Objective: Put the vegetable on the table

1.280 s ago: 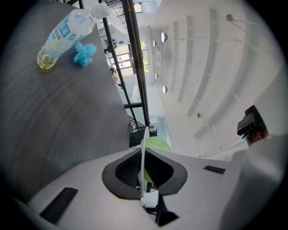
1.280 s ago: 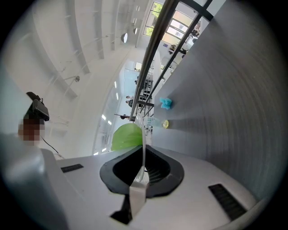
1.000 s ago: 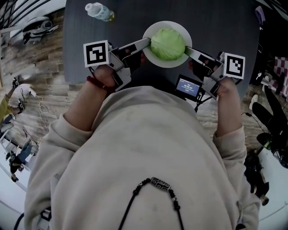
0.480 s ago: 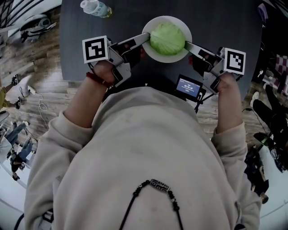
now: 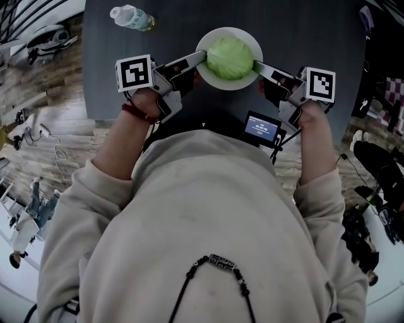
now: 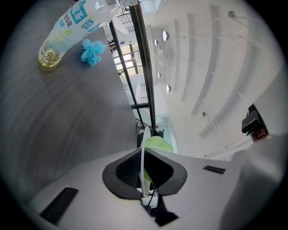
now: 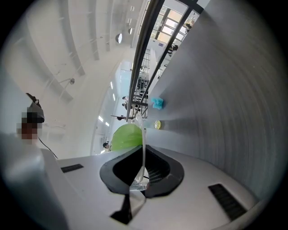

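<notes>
Tabletop (image 5: 303,38) lies open around plate (image 5: 252,40); left claw (image 5: 202,58), right claw (image 5: 256,64) grip rim.

A white plate (image 5: 207,40) carrying a round green cabbage (image 5: 230,57) sits over the dark grey worktop (image 5: 303,31), close to the middle of its near edge. The left tongs (image 5: 199,58) meet the plate's left rim and the right tongs (image 5: 257,65) meet its right rim, a marker cube (image 5: 134,73) riding on each. A clear plastic bottle (image 5: 131,17) lies towards the worktop's far left corner. At the near edge, by the right hand (image 5: 308,117), a small lit screen (image 5: 261,127) shows. A red bracelet (image 5: 136,113) circles the left wrist.
</notes>
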`<action>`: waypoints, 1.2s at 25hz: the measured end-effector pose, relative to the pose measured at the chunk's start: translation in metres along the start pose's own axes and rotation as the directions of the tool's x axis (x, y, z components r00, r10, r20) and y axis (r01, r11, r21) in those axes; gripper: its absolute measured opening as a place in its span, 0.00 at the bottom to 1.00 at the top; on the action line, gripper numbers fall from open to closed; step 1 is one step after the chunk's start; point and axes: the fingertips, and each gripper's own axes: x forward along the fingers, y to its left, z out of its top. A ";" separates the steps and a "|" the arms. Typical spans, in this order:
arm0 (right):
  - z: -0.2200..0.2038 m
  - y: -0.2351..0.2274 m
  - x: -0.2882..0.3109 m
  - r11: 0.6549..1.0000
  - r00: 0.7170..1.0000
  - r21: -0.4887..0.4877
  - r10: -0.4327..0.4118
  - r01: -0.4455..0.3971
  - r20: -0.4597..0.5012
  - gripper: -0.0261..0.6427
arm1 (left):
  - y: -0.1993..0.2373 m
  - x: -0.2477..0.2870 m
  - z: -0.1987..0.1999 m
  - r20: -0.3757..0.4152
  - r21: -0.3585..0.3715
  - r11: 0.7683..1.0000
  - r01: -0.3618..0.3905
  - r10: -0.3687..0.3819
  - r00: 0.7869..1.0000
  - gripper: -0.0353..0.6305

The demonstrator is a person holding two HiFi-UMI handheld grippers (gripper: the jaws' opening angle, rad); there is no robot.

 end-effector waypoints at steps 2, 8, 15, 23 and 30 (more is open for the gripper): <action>-0.001 -0.001 0.001 1.000 1.000 0.005 0.000 0.000 0.005 0.08 | 0.001 0.001 0.000 0.001 0.011 1.000 0.004 -0.004 1.000 0.09; 0.005 -0.017 0.007 1.000 1.000 0.019 -0.006 0.006 0.004 0.08 | 0.018 0.006 0.008 -0.011 0.015 1.000 -0.004 0.005 1.000 0.09; 0.007 -0.029 0.005 1.000 1.000 0.016 -0.005 0.005 0.007 0.08 | 0.026 0.014 0.007 -0.019 0.011 1.000 -0.004 0.004 1.000 0.09; 0.001 -0.054 0.011 0.998 1.000 0.066 -0.007 0.007 -0.002 0.08 | 0.054 0.017 0.002 -0.027 0.001 0.999 -0.048 0.048 0.998 0.08; -0.005 -0.078 0.017 0.997 1.000 0.078 -0.012 0.014 -0.021 0.08 | 0.078 0.017 -0.003 -0.059 0.008 0.998 -0.069 0.069 0.996 0.08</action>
